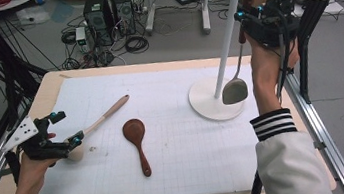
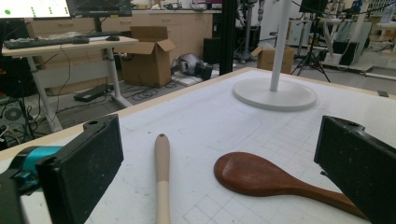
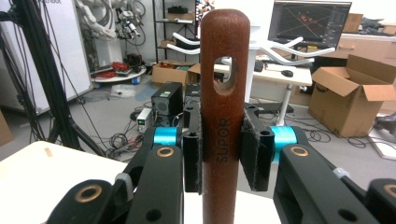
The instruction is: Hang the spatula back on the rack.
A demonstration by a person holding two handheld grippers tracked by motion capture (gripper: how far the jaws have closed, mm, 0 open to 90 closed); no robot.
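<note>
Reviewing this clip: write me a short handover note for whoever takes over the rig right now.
Right gripper: shut on the brown handle of the metal ladle, held up beside the white hook stand; the handle's hanging hole sits above the jaws.
Left gripper: open, low over the light wooden spoon, gripping nothing.
Dark wooden spoon lies flat mid-mat, untouched.
Done: ladle lifted to the stand. No utensil visibly on a hook yet.
Left, probably: slip the ladle's hole over a hook, release, then hang the two wooden spoons.
</note>
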